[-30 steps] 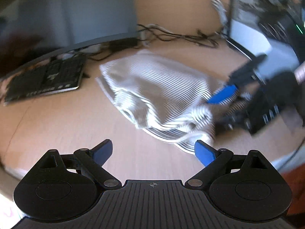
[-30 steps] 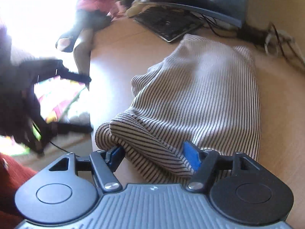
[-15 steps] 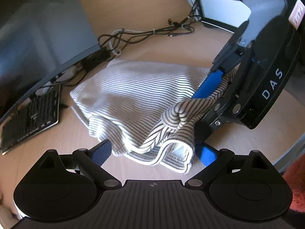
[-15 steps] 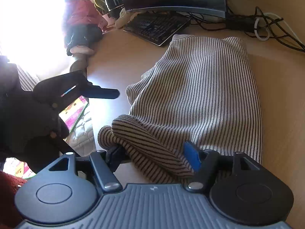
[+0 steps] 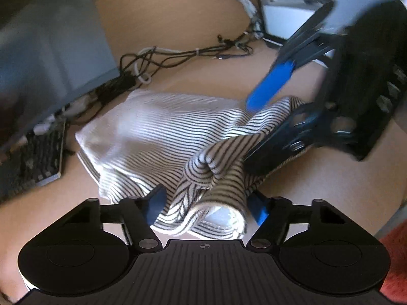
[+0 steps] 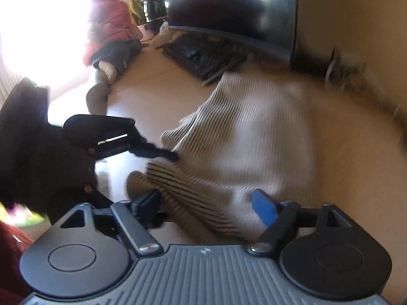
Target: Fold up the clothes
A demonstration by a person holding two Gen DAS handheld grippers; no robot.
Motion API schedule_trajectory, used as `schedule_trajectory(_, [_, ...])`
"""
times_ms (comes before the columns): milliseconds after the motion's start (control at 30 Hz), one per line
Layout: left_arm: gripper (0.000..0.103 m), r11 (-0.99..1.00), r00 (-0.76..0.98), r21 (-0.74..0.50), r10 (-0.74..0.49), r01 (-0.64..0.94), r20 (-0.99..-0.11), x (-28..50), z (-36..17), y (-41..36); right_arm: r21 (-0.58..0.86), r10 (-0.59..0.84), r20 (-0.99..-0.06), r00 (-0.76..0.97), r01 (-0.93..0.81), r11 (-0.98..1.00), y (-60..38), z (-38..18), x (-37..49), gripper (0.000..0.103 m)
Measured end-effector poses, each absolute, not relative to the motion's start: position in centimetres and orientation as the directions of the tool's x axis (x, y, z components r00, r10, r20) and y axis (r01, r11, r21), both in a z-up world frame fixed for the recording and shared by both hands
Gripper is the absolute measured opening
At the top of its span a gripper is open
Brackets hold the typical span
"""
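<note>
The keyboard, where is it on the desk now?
In the left wrist view the keyboard lies at the left edge, under the monitor, just left of the striped garment.

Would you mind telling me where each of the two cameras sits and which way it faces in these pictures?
Left wrist view: sits on the left gripper, looking down along its fingers at the striped garment on the desk; the jaws have just been closing around a bunched edge.
Right wrist view: sits on the right gripper, looking down across the same garment toward the keyboard and monitor; the jaws have just been opening, cloth between them.
Shared: garment, desk, keyboard, monitor; each view shows the other gripper.
</note>
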State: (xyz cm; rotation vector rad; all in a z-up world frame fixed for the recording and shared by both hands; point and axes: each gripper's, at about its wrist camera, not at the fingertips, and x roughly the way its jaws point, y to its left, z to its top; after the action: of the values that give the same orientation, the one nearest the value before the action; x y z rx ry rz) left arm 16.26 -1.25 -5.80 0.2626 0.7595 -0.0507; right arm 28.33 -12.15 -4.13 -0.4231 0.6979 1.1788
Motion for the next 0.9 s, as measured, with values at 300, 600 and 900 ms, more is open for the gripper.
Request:
schedule_trajectory(300, [0.070, 0.999, 0.711, -0.021, 0.003, -0.025, -0.703, 17.2, -4.5, 3.4, -0.259, 0.684, -0.643, 0.345, -0.938, 0.229, -12.4, -4.3, 25.6, 0.097])
schedule_trajectory(600, [0.070, 0.995, 0.707, -0.084, -0.019, -0.058, -0.707, 17.2, -4.5, 4.5, -0.576, 0.655, -0.588, 0.475, -0.814, 0.073, -8.8, -9.6, 21.6, 0.096])
schedule_trajectory(900, [0.073, 0.986, 0.706, -0.167, -0.100, -0.026, -0.701, 16.4, -3.9, 6.7, -0.518, 0.592, -0.654, 0.472, -0.849, 0.104, -6.8, -8.5, 22.5, 0.042])
